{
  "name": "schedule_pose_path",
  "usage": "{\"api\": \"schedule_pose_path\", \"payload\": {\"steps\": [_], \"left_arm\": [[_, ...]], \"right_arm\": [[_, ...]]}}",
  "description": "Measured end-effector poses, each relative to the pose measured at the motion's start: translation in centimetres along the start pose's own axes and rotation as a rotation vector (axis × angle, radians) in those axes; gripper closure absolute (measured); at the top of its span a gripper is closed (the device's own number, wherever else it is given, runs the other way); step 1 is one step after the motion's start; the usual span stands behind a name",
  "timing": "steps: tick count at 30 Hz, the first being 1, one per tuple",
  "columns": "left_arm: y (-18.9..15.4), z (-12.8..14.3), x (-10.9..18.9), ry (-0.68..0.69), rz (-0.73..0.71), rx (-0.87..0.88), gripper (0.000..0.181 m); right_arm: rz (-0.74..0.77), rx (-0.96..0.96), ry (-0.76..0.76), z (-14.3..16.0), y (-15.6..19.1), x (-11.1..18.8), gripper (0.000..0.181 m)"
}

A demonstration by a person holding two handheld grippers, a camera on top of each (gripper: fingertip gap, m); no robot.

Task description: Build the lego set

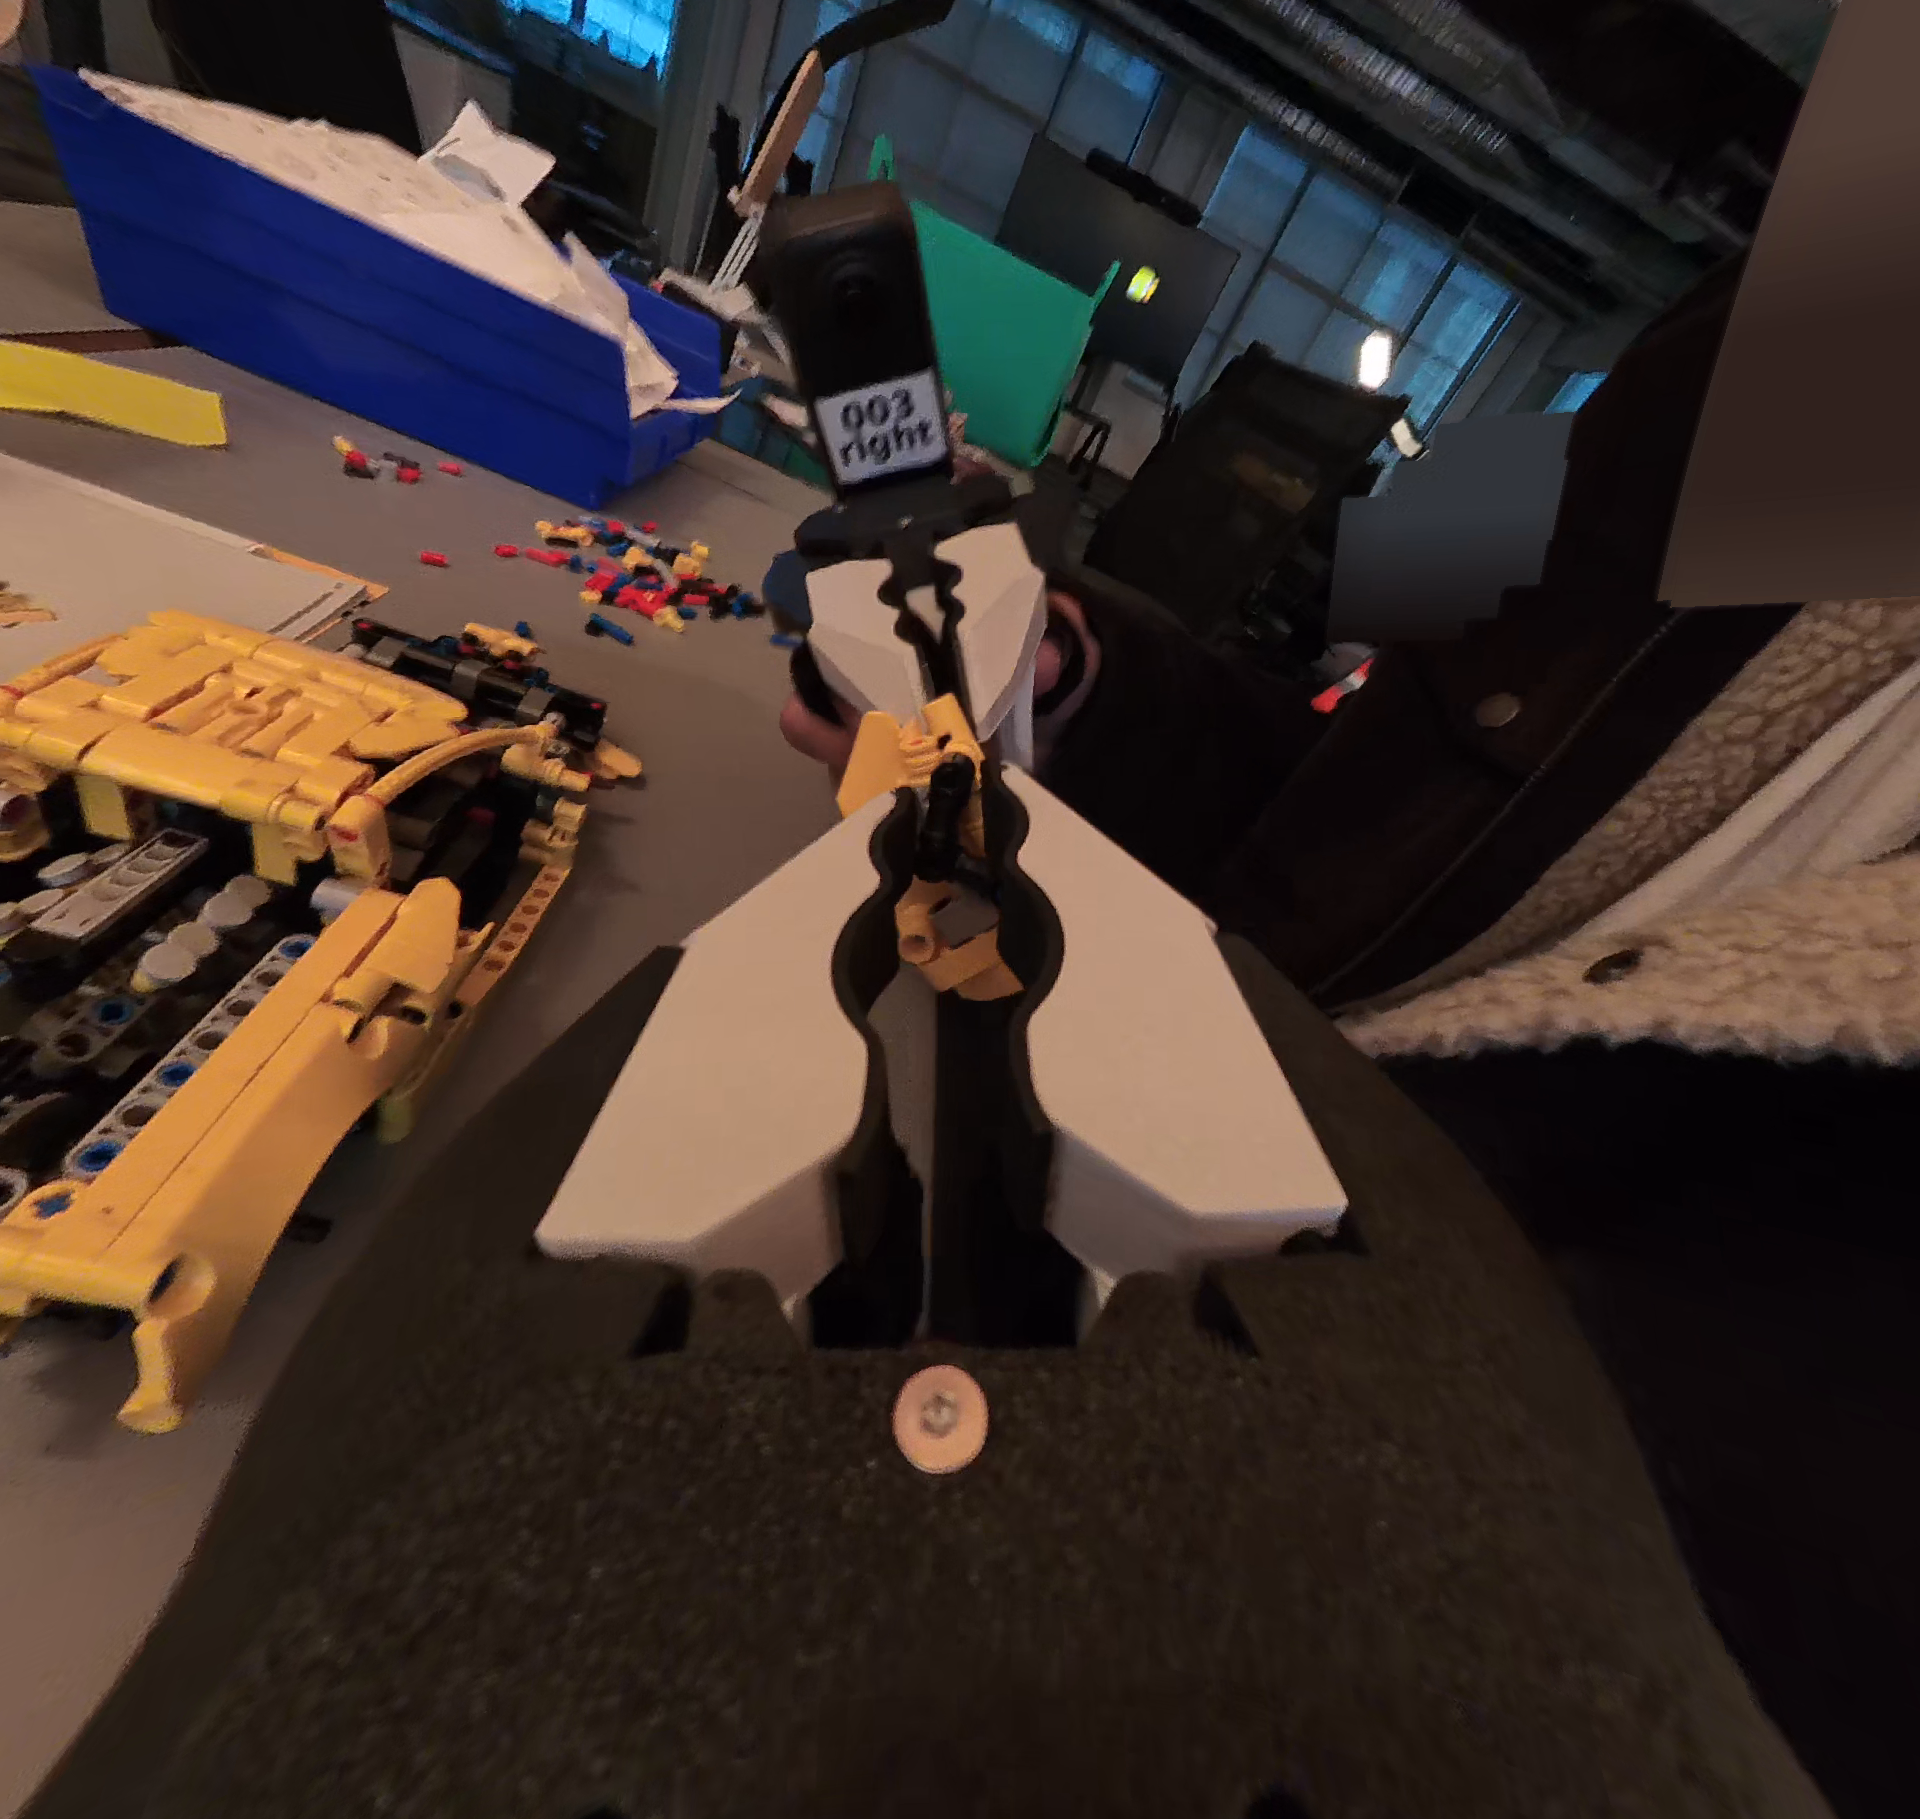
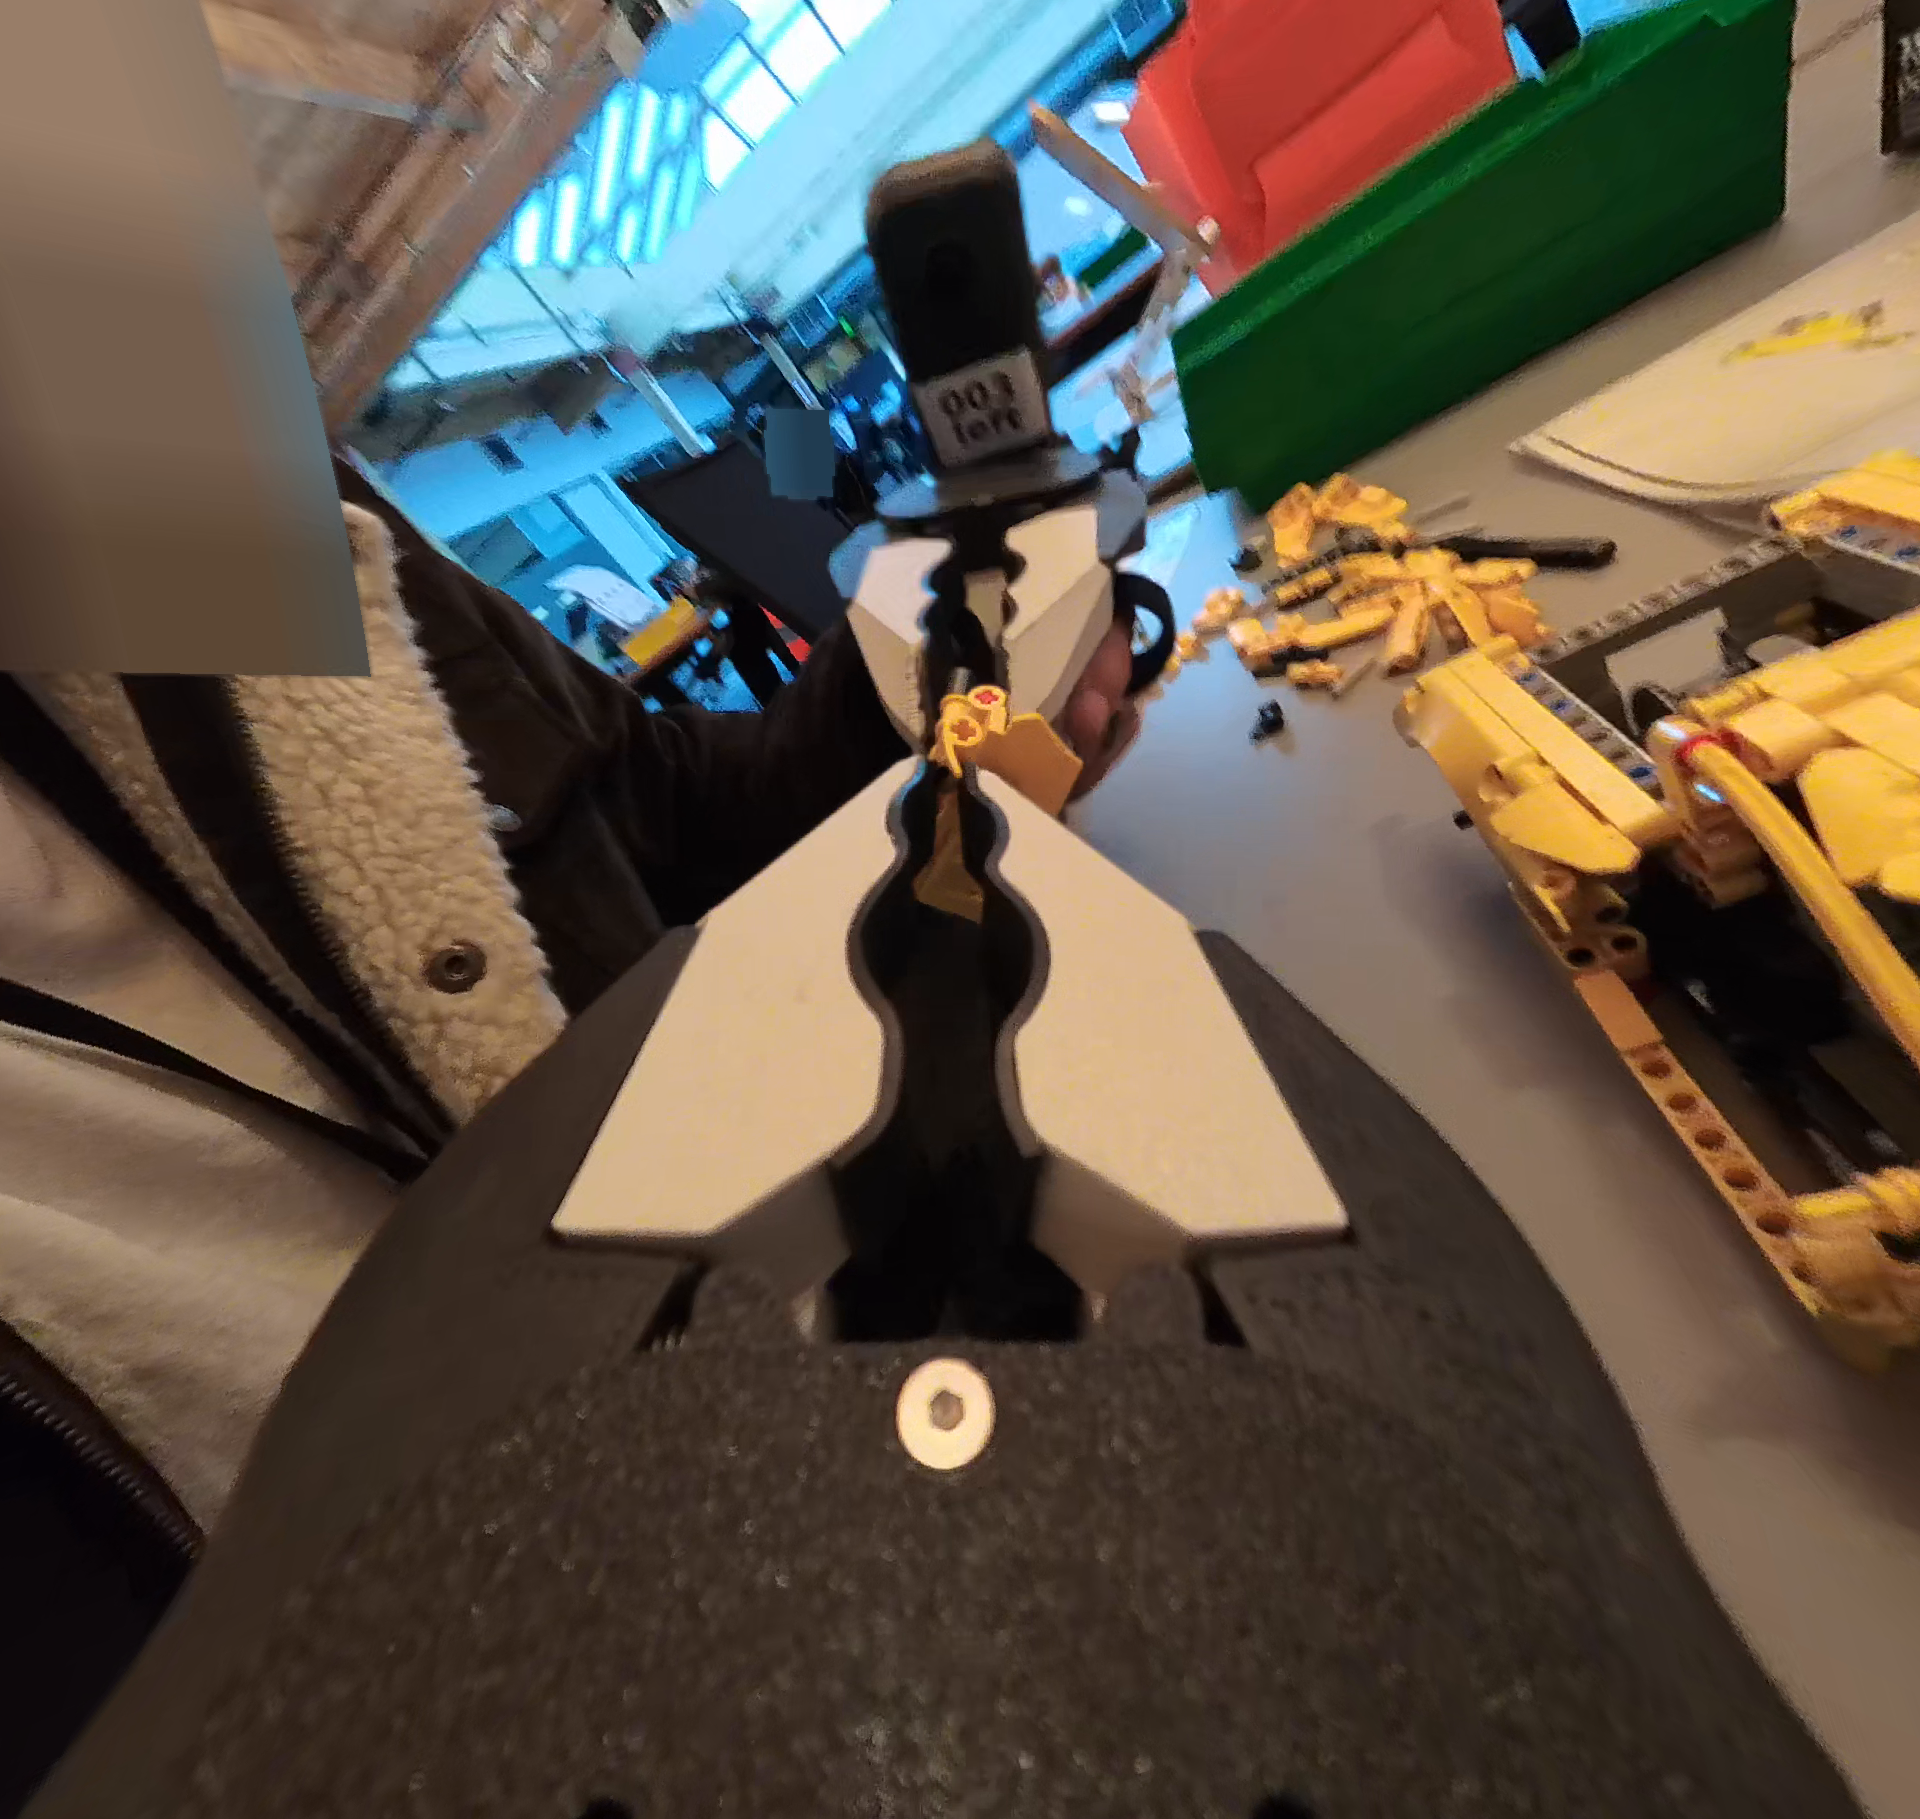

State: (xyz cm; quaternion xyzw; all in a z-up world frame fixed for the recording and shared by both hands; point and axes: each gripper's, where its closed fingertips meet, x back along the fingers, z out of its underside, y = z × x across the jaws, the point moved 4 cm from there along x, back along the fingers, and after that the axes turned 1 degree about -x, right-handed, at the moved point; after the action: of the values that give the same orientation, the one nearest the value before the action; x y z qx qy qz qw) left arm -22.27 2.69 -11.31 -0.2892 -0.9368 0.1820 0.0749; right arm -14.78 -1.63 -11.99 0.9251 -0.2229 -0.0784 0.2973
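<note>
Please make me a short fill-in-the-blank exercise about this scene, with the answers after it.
1. Both grippers' fingers are shut on a small ____ Lego sub-assembly.
2. The bin stuffed with white paper is ____.
3. The big yellow Lego model lies on a ____ table.

Answers: yellow; blue; grey

Your left gripper [image 1: 951, 793] and right gripper [image 2: 951, 782] raised tip to tip, facing each other, each with jaws closed on the small yellow piece [image 1: 951, 922] held between them
</note>
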Motion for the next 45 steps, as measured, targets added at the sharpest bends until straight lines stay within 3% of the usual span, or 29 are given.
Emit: {"api": "schedule_pose_path", "payload": {"steps": [5, 17, 24, 29, 33, 37, 40, 42, 45], "left_arm": [[1.3, 1.9, -0.3, 0.166, -0.127, -0.082, 0.169], [0.1, 2.3, -0.9, 0.185, -0.048, -0.094, 0.170], [0.0, 3.4, -1.7, 0.268, -0.059, -0.130, 0.171], [0.2, 3.2, -1.6, 0.244, -0.066, -0.113, 0.169], [0.8, 1.8, -0.8, 0.133, -0.060, -0.026, 0.168], [1.1, 1.3, 0.0, 0.074, -0.002, 0.095, 0.168], [1.8, 0.8, 0.5, 0.003, 0.033, 0.224, 0.168], [1.8, 0.2, 1.1, -0.076, 0.132, 0.368, 0.168], [2.1, -0.6, 2.0, -0.194, 0.256, 0.541, 0.168]], "right_arm": [[0.160, 0.062, 0.164, 1.3, -1.5, 0.2, 0.178], [0.038, -0.004, 0.170, 1.7, -0.6, 0.3, 0.179], [0.079, 0.033, 0.295, 2.5, -0.7, 0.3, 0.179], [0.086, 0.039, 0.255, 2.2, -0.8, 0.3, 0.178], [0.097, 0.093, 0.129, 0.8, -0.8, 0.2, 0.177], [0.081, 0.079, 0.013, -0.6, -0.7, 0.9, 0.164], [0.155, 0.269, 0.043, 0.0, -0.8, 0.1, 0.135], [0.177, 0.390, 0.031, 0.2, -0.4, -0.8, 0.124], [0.154, 0.411, -0.032, -0.4, 0.4, -1.9, 0.112]]}}
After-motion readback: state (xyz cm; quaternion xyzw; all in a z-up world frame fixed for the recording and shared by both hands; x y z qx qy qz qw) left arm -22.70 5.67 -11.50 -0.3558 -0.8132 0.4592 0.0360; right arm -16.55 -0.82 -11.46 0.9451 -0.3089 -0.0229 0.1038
